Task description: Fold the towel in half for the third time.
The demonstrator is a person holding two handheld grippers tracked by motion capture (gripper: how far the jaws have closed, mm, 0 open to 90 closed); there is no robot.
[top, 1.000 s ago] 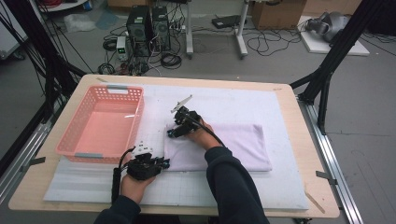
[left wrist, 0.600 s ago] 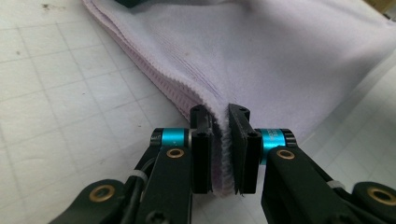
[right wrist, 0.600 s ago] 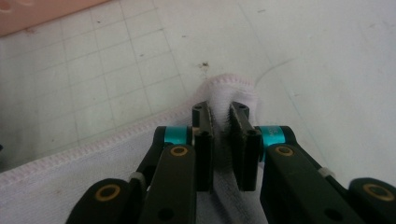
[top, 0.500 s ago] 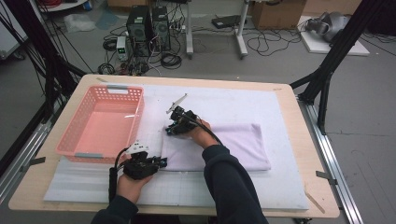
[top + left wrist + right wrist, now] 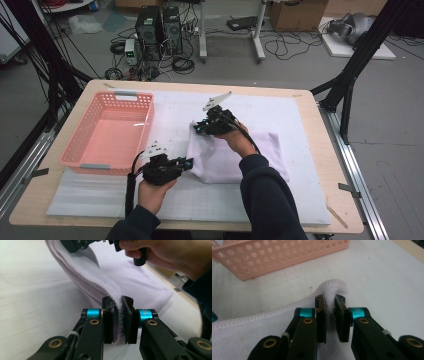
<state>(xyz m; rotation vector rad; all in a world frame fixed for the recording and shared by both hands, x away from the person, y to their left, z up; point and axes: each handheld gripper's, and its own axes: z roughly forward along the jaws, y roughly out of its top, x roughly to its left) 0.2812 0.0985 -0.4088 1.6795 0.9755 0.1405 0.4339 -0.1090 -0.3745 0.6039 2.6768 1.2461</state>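
A pale lilac towel [image 5: 235,160] lies on the white mat [image 5: 300,115], its left edge raised off the mat. My left gripper [image 5: 189,162] is shut on the near end of that edge; in the left gripper view its pads [image 5: 117,302] pinch the folded hem of the towel [image 5: 87,272]. My right gripper [image 5: 198,128] holds the far left corner. Its jaws have just been closing, and in the right gripper view the gripper [image 5: 330,302] is clamped on the bunched corner of the towel [image 5: 332,287]. The right hand [image 5: 160,252] shows beyond the raised edge.
A pink perforated basket [image 5: 95,166] stands on the left of the mat, and its wall [image 5: 274,257] is close behind the towel corner. The wooden table edge [image 5: 345,200] runs along the right. Cables and computer boxes sit on the floor beyond the table.
Both grippers have risen and lifted the towel's left edge off the mat. The right gripper's jaws have shut on the far corner.
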